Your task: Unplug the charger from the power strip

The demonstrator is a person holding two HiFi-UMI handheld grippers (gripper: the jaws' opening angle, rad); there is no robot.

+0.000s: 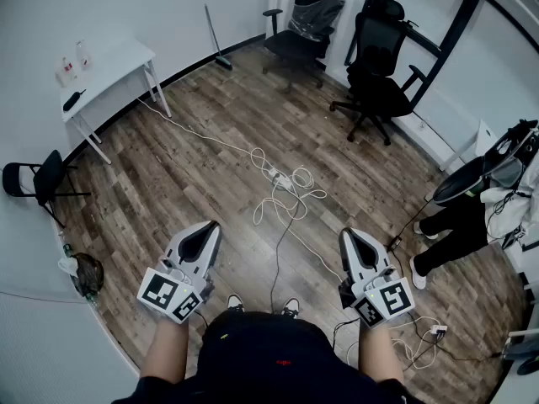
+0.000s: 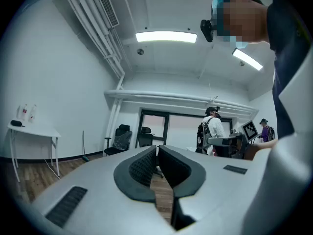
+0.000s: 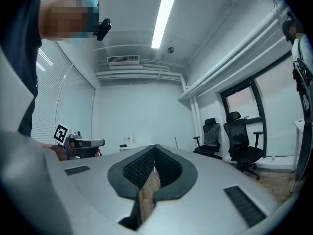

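Right at the bottom of the head view is our own dark top, with our two shoes (image 1: 234, 303) poking out just above it on the wood floor (image 1: 194, 167). We've got the left gripper (image 1: 205, 228) at lower left and the right gripper (image 1: 351, 237) at lower right, both held level and well apart from each other. The left gripper's own view shows its jaws pinched together at the tips with nothing in them, just floor showing through the gap lower down. Same deal in the right gripper view: jaws closed, nothing held.

Between the two grippers a thin black cable (image 1: 276, 251) runs from our feet up the middle of the frame to the power strip (image 1: 282, 181). It lies on the floor near the centre, well clear of both grippers, in a loose tangle of white cords (image 1: 296, 200). Whatever is plugged into it is too small for us to make out. A long white cable (image 1: 202, 135) trails from it toward the upper left.

Further out, a black folding chair (image 1: 38, 179) stands at the left edge and another person (image 1: 459, 225) at the right edge. At the far end there's a white table (image 1: 126, 61) in the upper left and two black office chairs (image 1: 379, 66) at top right.
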